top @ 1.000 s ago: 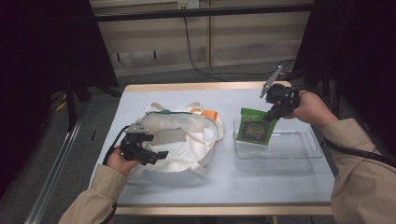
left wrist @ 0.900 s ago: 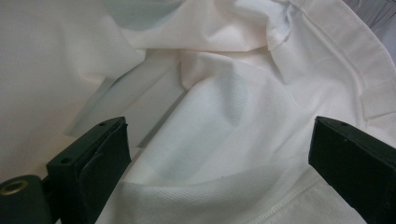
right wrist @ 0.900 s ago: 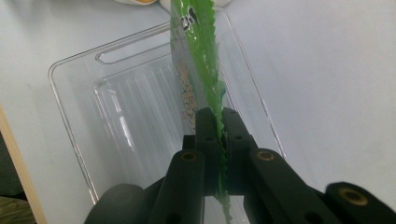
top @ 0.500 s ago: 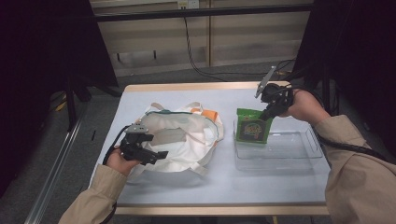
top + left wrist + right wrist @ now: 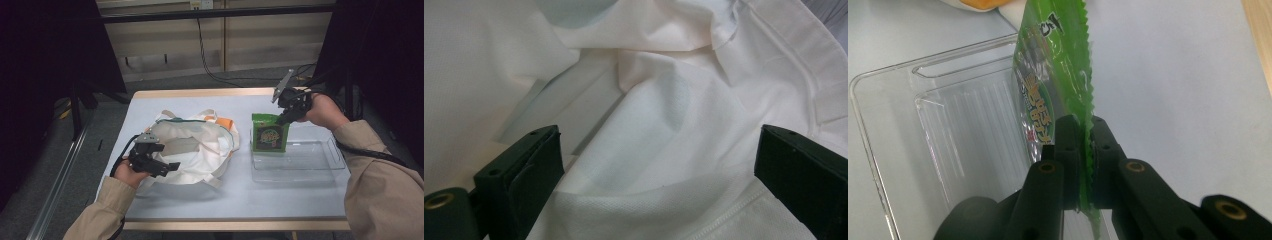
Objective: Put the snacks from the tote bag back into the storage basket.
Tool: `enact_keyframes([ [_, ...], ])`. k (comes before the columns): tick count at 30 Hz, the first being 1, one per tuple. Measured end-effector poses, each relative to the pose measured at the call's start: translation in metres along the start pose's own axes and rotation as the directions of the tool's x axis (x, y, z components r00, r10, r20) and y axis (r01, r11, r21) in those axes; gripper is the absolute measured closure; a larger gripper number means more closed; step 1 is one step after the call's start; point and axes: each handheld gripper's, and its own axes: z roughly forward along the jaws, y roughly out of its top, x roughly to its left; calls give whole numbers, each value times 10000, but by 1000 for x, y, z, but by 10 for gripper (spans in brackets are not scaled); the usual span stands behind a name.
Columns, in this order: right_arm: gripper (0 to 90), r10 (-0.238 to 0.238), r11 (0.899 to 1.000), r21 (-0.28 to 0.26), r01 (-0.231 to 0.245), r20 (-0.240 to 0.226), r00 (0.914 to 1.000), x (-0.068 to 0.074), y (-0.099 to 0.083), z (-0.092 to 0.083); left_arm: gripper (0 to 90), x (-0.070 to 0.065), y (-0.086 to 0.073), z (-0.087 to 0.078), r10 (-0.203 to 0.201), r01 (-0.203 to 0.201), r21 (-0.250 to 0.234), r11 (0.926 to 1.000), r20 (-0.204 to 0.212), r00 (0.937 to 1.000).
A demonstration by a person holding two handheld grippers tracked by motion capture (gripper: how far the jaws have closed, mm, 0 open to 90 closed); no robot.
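My right claw (image 5: 283, 119) pinches the green crinkly snack packet (image 5: 269, 133) above the clear plastic tray (image 5: 320, 167); my left claw (image 5: 169, 167), wide, rests at the white cloth bag (image 5: 197, 147). Bagging remains undone.

I see a pale blue table (image 5: 210, 200), wooden edge at 12 o'clock; black cable (image 5: 206, 55) hangs down the slatted wall (image 5: 165, 45) behind.

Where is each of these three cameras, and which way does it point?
High view: above the person's side, looking forward and down at the table; both forearms show.
Left gripper view: on the left gripper, facing the white bag; its jaws stand apart.
Right gripper view: on the right gripper, facing the tray; its jaws pinch the green packet.
Shared: high and right views show packet and tray.
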Motion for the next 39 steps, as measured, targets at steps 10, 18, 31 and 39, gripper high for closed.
enact_keyframes([
  [10, 760, 176, 9997, -195, -173, 169, 9997, -7, -4, 7, 54, 0, -1, 0, -76, 76, 14, 10000, 25, 10000],
  [18, 721, 294, 9992, -266, -288, 258, 9992, -9, -5, 13, 55, 0, -2, 3, -66, 65, 109, 9999, 41, 10000],
  [31, 518, 621, 9969, -517, -593, 539, 9966, -11, -6, 14, 57, -1, -2, 2, -58, 58, 3, 10000, 124, 9999],
  [39, 394, 635, 9965, -589, -587, 843, 9944, -11, -7, 13, 56, -1, -1, 3, -69, 69, 6, 10000, 131, 9999],
])
